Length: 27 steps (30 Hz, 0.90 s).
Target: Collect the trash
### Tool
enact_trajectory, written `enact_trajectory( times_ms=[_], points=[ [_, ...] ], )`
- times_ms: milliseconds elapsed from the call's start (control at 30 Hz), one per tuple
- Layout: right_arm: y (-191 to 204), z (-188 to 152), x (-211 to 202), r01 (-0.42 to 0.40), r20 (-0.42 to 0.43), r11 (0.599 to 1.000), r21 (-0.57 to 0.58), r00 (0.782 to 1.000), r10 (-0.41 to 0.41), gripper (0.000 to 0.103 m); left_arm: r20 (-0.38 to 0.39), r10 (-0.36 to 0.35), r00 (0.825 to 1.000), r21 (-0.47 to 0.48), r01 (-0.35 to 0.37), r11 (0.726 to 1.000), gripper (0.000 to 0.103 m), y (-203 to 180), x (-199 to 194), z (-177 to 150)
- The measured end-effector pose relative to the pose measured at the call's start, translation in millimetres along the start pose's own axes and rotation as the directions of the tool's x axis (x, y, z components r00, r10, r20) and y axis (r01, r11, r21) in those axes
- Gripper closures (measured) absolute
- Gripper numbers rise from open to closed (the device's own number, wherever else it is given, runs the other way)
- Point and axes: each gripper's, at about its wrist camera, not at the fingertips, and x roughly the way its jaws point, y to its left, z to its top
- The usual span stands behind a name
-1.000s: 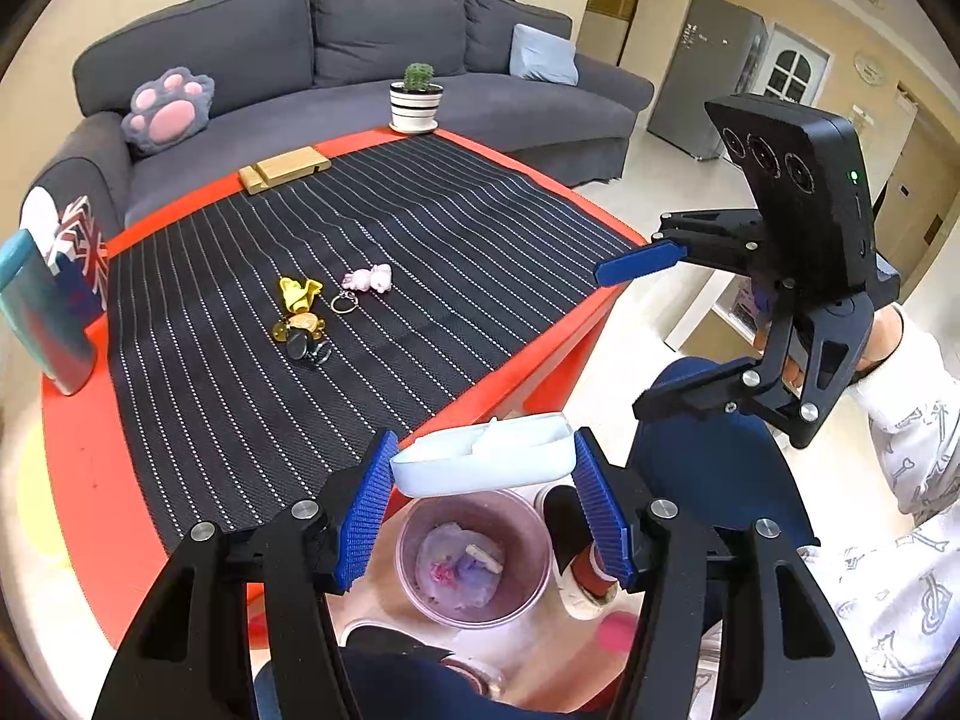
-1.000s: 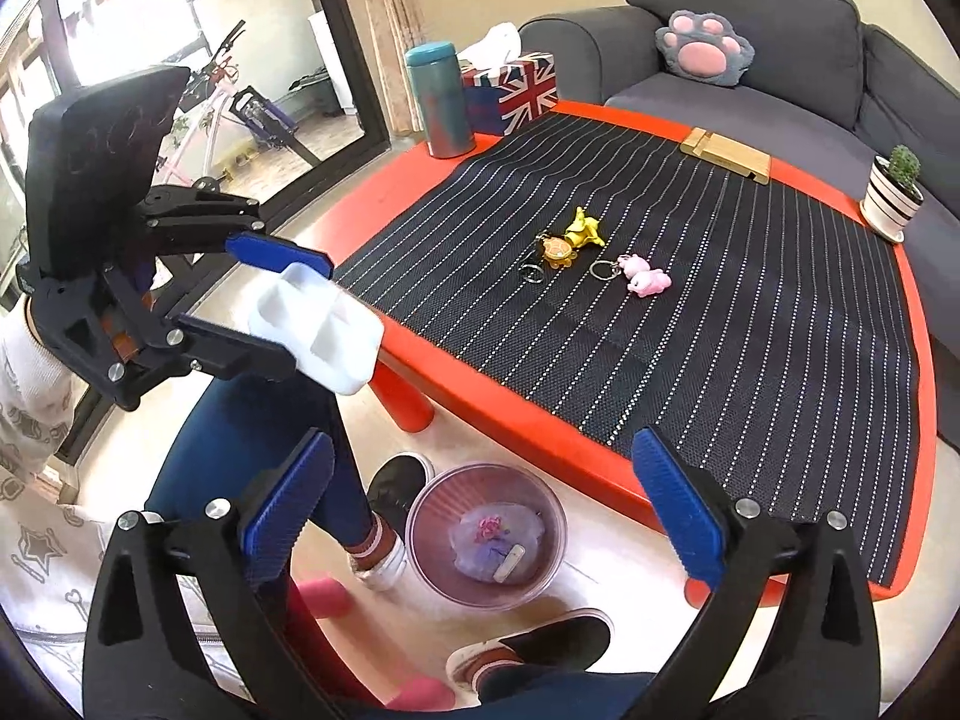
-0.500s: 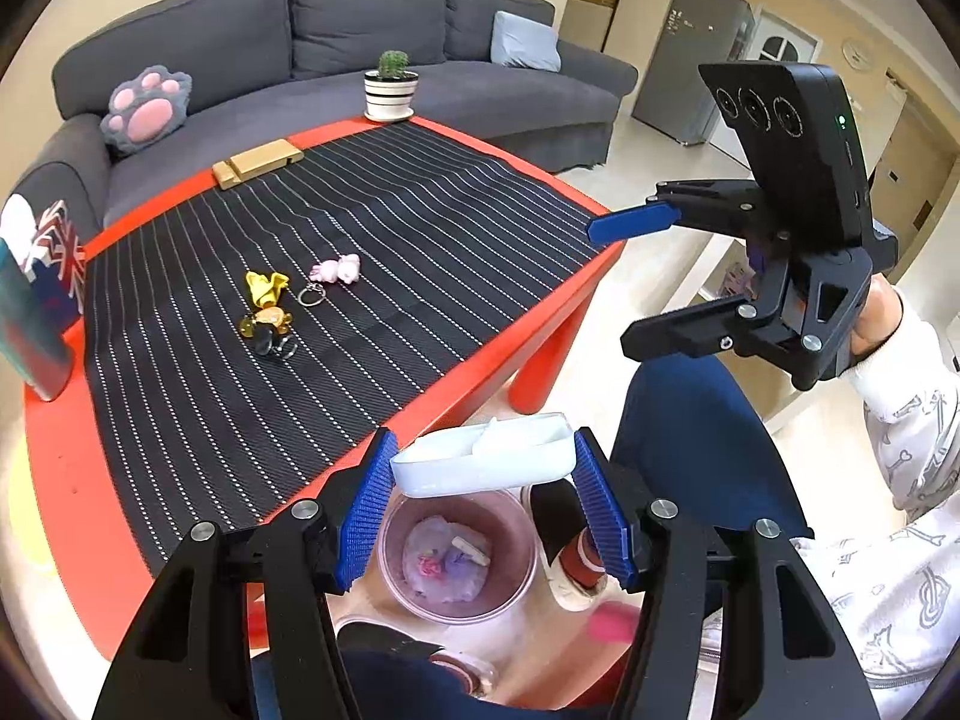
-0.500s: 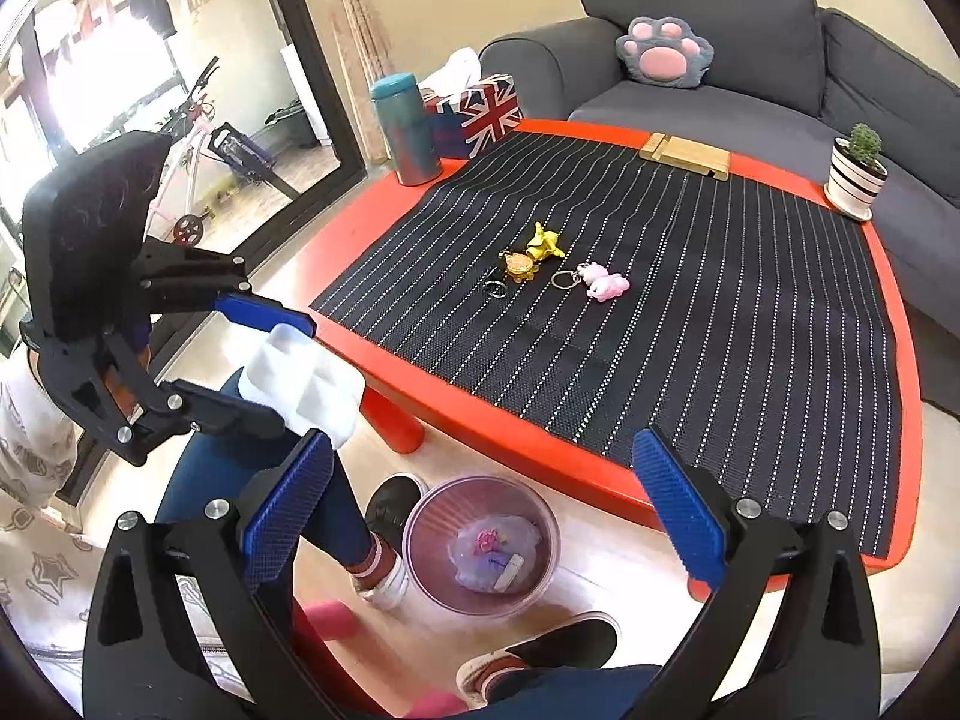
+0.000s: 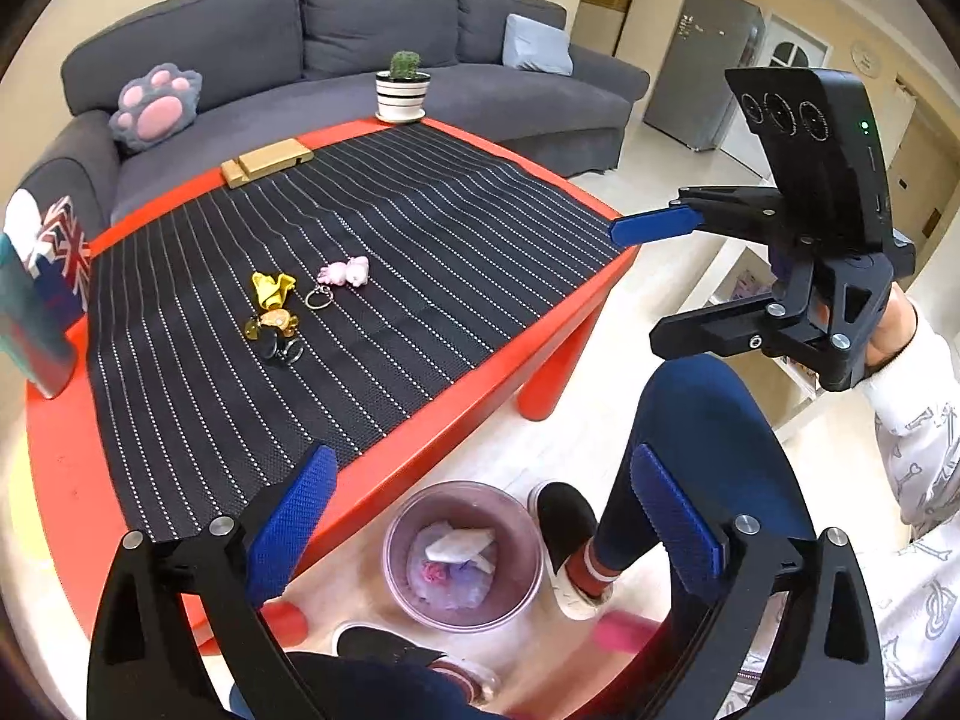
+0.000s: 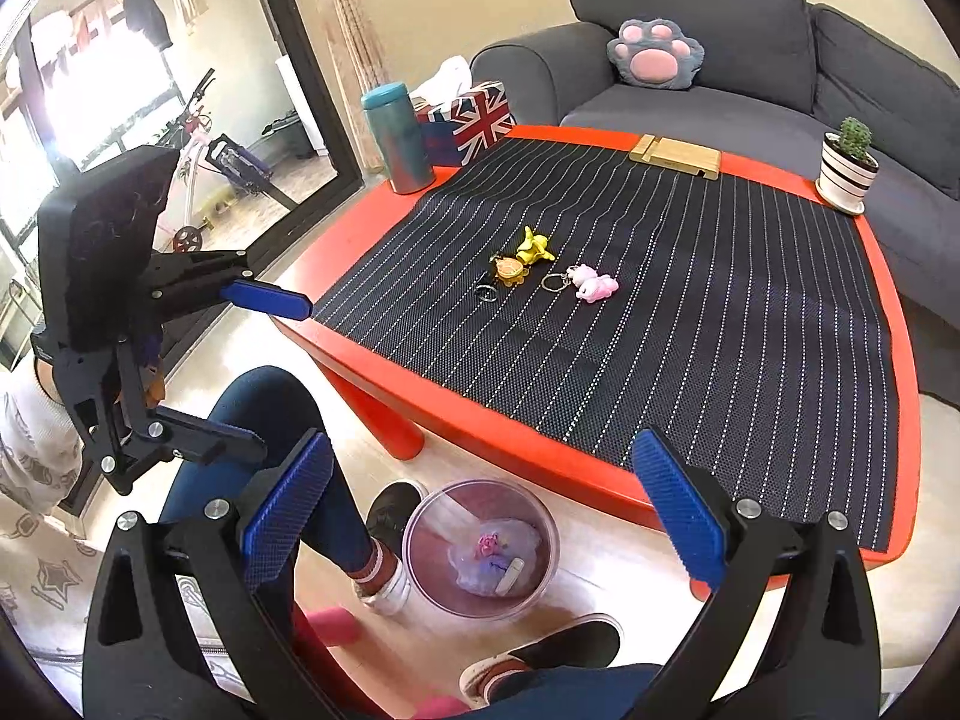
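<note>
Trash sits in the clear plastic bin (image 5: pixel 462 558) on the floor just off the red table's (image 5: pixel 420 456) near edge, and I can see a white crumpled piece (image 5: pixel 459 546) lying on top of a bluish bag and some pink scraps inside it. My left tongs (image 5: pixel 480 531) hang above that bin with the blue pads spread wide and nothing between them. My right tongs (image 6: pixel 480 525) are likewise wide apart and empty, held over the same bin (image 6: pixel 480 549) from the other side; in the left view they (image 5: pixel 654 282) float off the table's right corner. On the striped black mat (image 5: pixel 360 276) lie three keychain charms close together: a yellow one (image 5: pixel 273 288), an orange one (image 5: pixel 273 324) and a pink one (image 5: pixel 345 270). A potted cactus (image 5: pixel 403 87) and a wooden block (image 5: pixel 267 162) sit along the table's far edge, a teal tumbler (image 6: pixel 399 147) and a Union Jack tissue box (image 6: pixel 471 120) at a far corner. A grey sofa (image 5: pixel 372 24) with a paw cushion (image 5: pixel 156 105) stands behind.
</note>
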Motion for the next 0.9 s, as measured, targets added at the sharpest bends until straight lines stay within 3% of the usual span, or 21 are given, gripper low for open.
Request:
enact_trajectory(
  times_ms=[900],
  points=[
    [1, 12, 6, 0.015, -0.013, 1.0, -0.02, 1.0, -0.015, 0.005, 0.032, 0.033, 0.999, -0.066, -0.031, 0.997, 0.008, 19, -11, 3]
  ],
)
